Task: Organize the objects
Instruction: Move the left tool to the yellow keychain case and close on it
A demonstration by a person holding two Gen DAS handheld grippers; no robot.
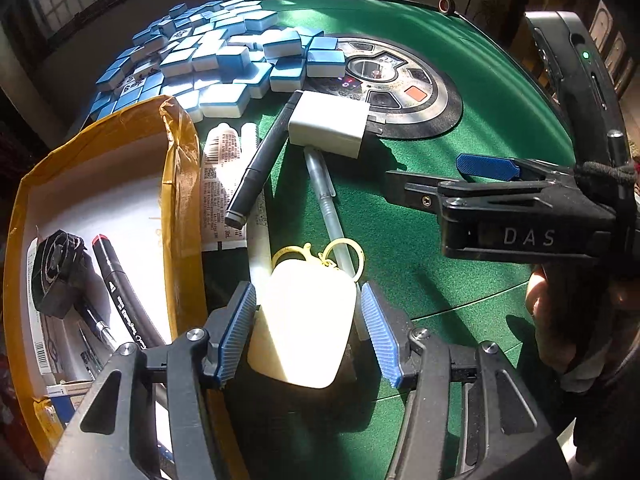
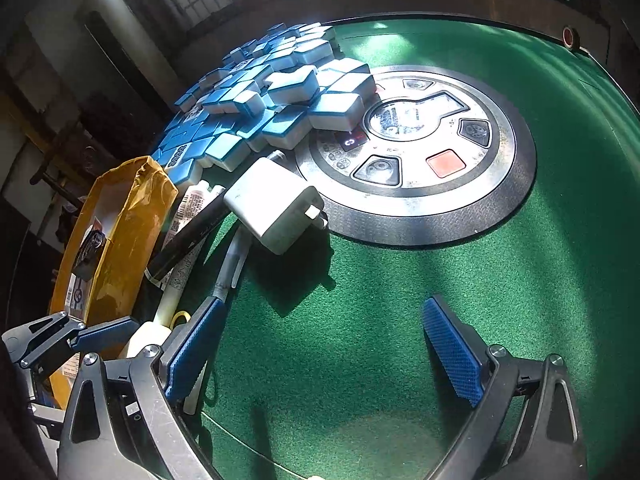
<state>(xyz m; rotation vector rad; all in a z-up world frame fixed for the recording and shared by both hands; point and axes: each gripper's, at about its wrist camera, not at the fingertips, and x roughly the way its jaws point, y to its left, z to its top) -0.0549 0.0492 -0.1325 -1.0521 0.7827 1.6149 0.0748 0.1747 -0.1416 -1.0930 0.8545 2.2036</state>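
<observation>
Left wrist view: one cream case (image 1: 304, 320) sits between the left claw (image 1: 308, 328) pads, seemingly gripped.
One box (image 1: 180, 184) alongside left, one charger (image 1: 328, 128), two pens beyond; right claw (image 2: 320, 352) gapes empty above bare green tabletop (image 2: 400, 288).

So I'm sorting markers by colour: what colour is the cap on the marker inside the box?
Red, on the black marker in the box; clearest in the left wrist view.

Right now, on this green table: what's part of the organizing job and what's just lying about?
Job:
- cream case between the left claw pads
- yellow-taped box, holding a red-capped marker
- white charger
- black pen
- clear pen
- white tube
- right claw, open, holding nothing

Lying about:
- mahjong tiles
- centre control panel
</observation>
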